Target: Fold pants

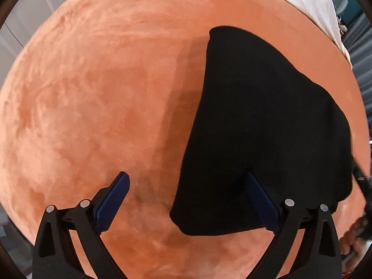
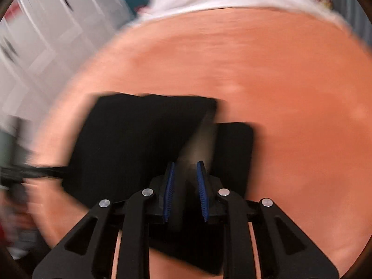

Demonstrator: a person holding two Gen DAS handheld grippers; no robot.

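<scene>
Left hand-held gripper (image 1: 186,186) wide over black pants (image 1: 267,127); right hand-held gripper (image 2: 186,174) narrow, grip unclear.

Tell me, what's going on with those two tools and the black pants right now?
Left tool open, hovering at the pants' edge. Right tool nearly shut on a fold of black pants. Pants lie on orange blanket. Nothing in the way.
</scene>
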